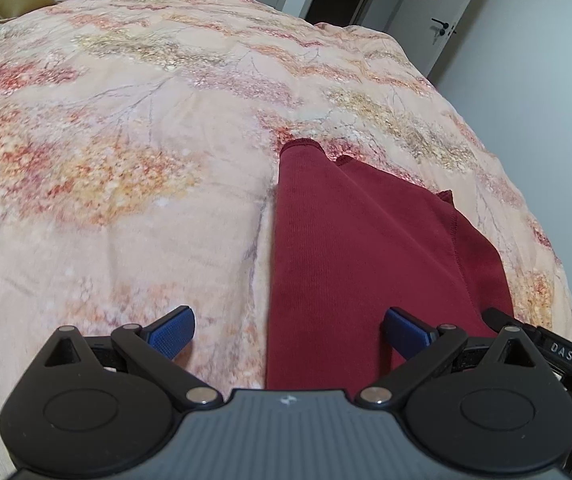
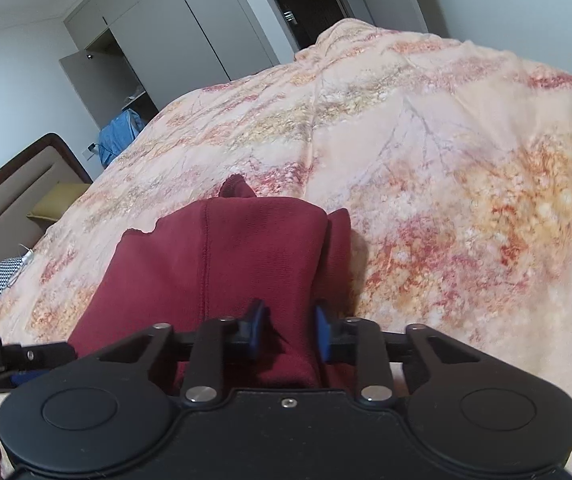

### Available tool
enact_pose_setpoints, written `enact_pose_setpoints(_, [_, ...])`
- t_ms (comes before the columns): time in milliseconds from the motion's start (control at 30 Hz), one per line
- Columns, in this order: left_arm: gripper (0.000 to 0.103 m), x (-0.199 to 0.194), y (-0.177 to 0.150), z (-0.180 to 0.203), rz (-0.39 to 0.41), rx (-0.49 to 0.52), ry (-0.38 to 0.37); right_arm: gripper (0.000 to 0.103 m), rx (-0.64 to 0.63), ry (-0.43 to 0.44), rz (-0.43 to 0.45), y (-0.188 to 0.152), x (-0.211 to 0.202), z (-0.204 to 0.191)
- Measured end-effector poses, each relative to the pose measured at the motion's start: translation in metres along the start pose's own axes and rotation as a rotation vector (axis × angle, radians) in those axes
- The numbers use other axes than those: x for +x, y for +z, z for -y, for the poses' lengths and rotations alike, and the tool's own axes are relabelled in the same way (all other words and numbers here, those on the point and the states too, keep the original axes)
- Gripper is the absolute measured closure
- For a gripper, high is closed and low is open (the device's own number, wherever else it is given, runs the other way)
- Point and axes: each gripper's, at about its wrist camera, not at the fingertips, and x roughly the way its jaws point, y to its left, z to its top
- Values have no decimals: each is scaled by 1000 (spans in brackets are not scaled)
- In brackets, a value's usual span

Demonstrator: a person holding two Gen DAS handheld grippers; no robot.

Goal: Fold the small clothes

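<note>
A wide bed (image 1: 126, 128) under a peach floral quilt carries the work, and a dark red knit garment (image 1: 366, 248), already doubled on itself, lies on the quilt directly ahead of both tongs. The garment stretches away from the right tongs (image 2: 291, 330) in a raised hump, its stitched seam (image 2: 205, 264) running up just left of them. The right tongs are narrowed around a fold of the red cloth at its near edge; the blue pads (image 2: 256, 330) look to be pinching it, though the contact itself is partly hidden. The left tongs (image 1: 288, 334) stand wide open and hold nothing: the left pad is over bare quilt, the right pad over the garment's near left part, with the cloth's long left edge running between them.

To do this fold well, the right tongs probably need both layers firmly caught before lifting, then a low, even carry so the hump flattens rather than bunches. The open left tongs could close on or press the near left edge to keep the garment from sliding across the soft quilt.
</note>
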Motion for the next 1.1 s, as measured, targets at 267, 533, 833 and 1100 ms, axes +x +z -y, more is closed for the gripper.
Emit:
enact_pose_setpoints(267, [0,8,16,-6,-2,30,15,79,11,-4,-1,-2,1,4])
enact_pose_setpoints(533, [0,18,19,-12,-20,31,-32,79,8,-23,2,-5,5,0])
enact_pose_setpoints(833, [16,29,20,-11,-52,0,-128,57,57,-47,-10,-3,10,9])
enact_pose_setpoints(1100, [42,34,21,-2,-74,10,-167,80,84,-4,-20,-1,11,8])
